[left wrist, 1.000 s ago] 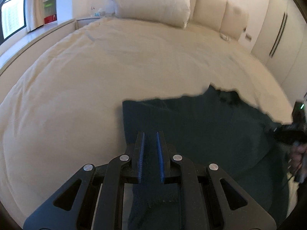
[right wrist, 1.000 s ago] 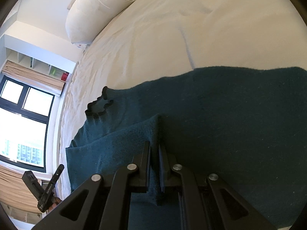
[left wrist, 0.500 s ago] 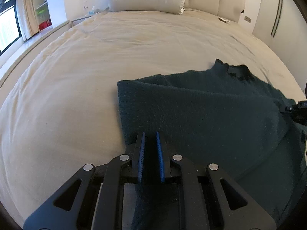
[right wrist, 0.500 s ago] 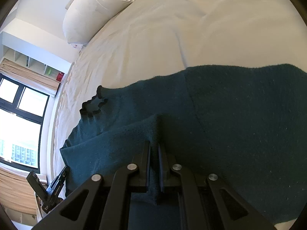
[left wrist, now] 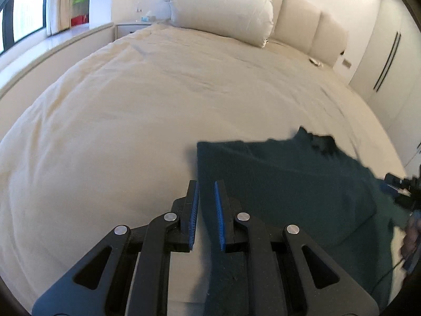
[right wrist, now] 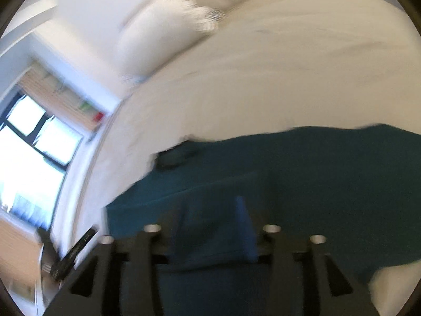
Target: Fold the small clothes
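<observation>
A dark green knitted garment (left wrist: 276, 184) lies partly folded on the cream bed (left wrist: 131, 105), its scalloped collar (left wrist: 321, 144) at the far side. My left gripper (left wrist: 206, 184) is shut to a narrow slit on the garment's near left edge, and a strip of cloth hangs below the pads. In the blurred right wrist view, my right gripper (right wrist: 210, 210) hangs above the garment (right wrist: 315, 171). Its jaws are opening and stand wide apart. The cloth lies under them and neither pad presses on it. The right gripper (left wrist: 402, 187) and a hand also show at the left wrist view's right edge.
A big white pillow (left wrist: 223, 5) leans on the padded headboard (left wrist: 302, 26) at the far end. A window ledge (left wrist: 52, 47) runs along the bed's left side. Wardrobe doors (left wrist: 389, 60) stand on the right. Bare sheet stretches left of and beyond the garment.
The right gripper's jaws went from shut on a fold of the garment to wide apart, and it lifted away. The left gripper shifted toward the garment's left edge.
</observation>
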A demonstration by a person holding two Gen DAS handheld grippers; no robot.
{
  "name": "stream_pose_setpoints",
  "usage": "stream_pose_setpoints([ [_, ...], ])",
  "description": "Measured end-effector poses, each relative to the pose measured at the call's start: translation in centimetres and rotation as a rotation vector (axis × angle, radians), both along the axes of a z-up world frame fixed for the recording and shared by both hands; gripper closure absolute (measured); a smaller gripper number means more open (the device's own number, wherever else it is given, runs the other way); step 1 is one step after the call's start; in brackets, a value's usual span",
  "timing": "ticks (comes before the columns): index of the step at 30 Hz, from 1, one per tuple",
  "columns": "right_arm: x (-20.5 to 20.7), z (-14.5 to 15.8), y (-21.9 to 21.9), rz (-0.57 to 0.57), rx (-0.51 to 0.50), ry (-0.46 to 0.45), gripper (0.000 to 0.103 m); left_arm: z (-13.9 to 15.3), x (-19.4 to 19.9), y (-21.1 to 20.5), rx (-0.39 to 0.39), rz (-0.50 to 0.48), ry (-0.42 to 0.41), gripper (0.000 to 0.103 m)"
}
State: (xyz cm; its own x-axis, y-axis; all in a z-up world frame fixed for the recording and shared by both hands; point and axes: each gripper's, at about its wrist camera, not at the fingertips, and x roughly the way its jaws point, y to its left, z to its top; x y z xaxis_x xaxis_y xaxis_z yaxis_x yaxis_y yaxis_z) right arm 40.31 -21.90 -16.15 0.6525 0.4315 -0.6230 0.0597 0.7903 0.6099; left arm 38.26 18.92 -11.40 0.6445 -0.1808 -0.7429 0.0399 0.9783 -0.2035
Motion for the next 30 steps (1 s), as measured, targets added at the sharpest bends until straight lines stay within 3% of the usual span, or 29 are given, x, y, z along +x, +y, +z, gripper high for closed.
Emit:
stream_pose_setpoints([
  [2,0.8,-1.2,1.2,0.043,0.024,0.011,0.039,0.4,0.3,-0.5,0.023,-0.023,-0.012,0.091],
  [4,1.5,-3.7,1.3,0.031,0.056,0.087,0.039,0.0,0.7,-1.7,0.047,-0.062,0.002,0.091],
  [5,1.5,-5.0,0.9,0.016,0.074,0.113,0.046,-1.0,1.1,-2.8,0.079,-0.091,0.029,0.091],
  [7,0.6,-5.8,-0.7,-0.010,0.117,0.077,0.060,-2.9,1.7,-4.0,0.139,-0.120,0.080,0.091],
  [10,-1.8,-6.0,-4.4,-0.086,0.193,0.067,0.062,-4.2,1.1,-4.7,0.201,-0.127,0.047,0.091],
  [12,-5.0,-5.1,-7.8,-0.220,0.116,0.071,0.058,-4.0,1.0,-4.9,0.210,-0.124,0.053,0.091],
  [15,-10.3,-3.7,-12.7,-0.366,0.118,0.031,0.050,-2.9,0.6,-4.8,0.186,-0.103,0.062,0.091],
  [17,-15.6,-2.8,-16.5,-0.503,0.112,-0.001,0.036,-1.5,-0.4,-4.6,0.124,-0.090,0.022,0.091],
  [21,-24.6,-3.3,-23.3,-0.751,0.173,0.007,0.031,1.1,-2.9,-5.7,-0.003,-0.112,-0.067,0.090],
  [23,-28.0,-4.1,-26.3,-0.865,0.221,0.018,0.031,1.6,-3.6,-7.0,-0.039,-0.130,-0.070,0.085],
  [24,-30.0,-4.9,-28.0,-0.938,0.259,0.038,0.031,1.8,-4.0,-7.7,-0.053,-0.142,-0.072,0.076],
  [25,-30.8,-5.0,-29.1,-0.961,0.286,0.033,0.031,1.9,-4.3,-8.4,-0.062,-0.153,-0.077,0.055],
  [27,-32.1,-5.6,-31.0,-0.995,0.343,0.015,0.032,2.4,-5.2,-10.0,-0.059,-0.158,-0.112,0.023],
  [30,-32.2,-5.9,-32.5,-1.019,0.377,-0.001,0.032,3.1,-6.5,-11.8,-0.073,-0.174,-0.162,0.020],
])
